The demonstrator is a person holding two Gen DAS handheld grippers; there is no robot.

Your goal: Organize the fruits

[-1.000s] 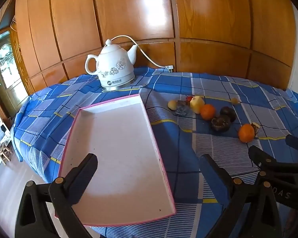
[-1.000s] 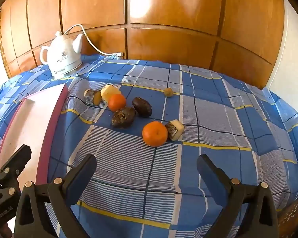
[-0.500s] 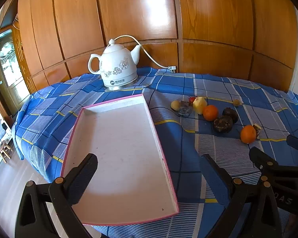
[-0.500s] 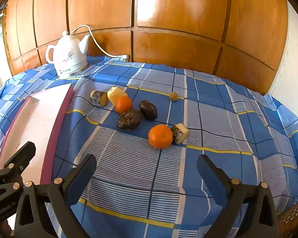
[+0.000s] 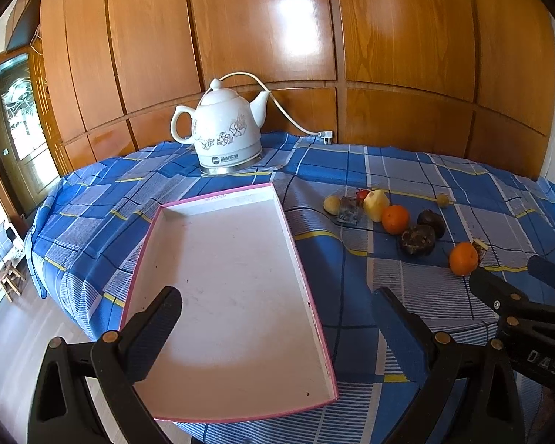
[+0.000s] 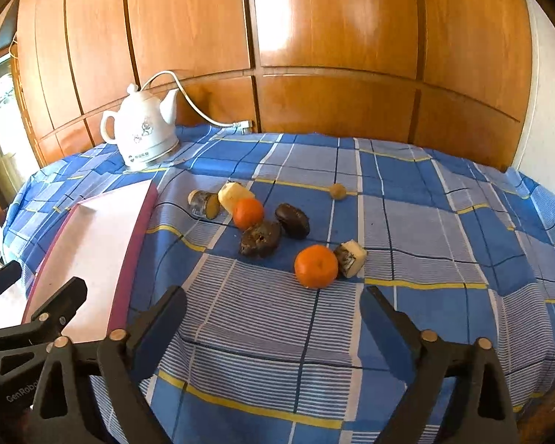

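A white tray with a pink rim (image 5: 299,259) lies empty on the blue checked cloth; its right wall shows in the right wrist view (image 6: 133,244). Several fruits lie to its right: a near orange (image 6: 315,265) beside a cut piece (image 6: 350,258), a second orange (image 6: 248,213), two dark fruits (image 6: 259,238) (image 6: 292,220), a yellow piece (image 6: 231,193), a cut piece (image 6: 203,204), a small round fruit (image 6: 337,191). The near orange also shows in the left wrist view (image 5: 463,258). My left gripper (image 5: 277,327) is open above the tray's near end. My right gripper (image 6: 273,327) is open, short of the near orange.
A white ceramic kettle (image 5: 225,135) with a cord stands at the back of the table against a wooden panel wall. The table's left edge drops to the floor, where a small stool (image 5: 9,281) stands. The right gripper's fingers (image 5: 499,296) show in the left wrist view.
Both grippers have risen and tilted up a little, so the table and fruits sit lower in view. Both stay open. Nothing on the table has moved.
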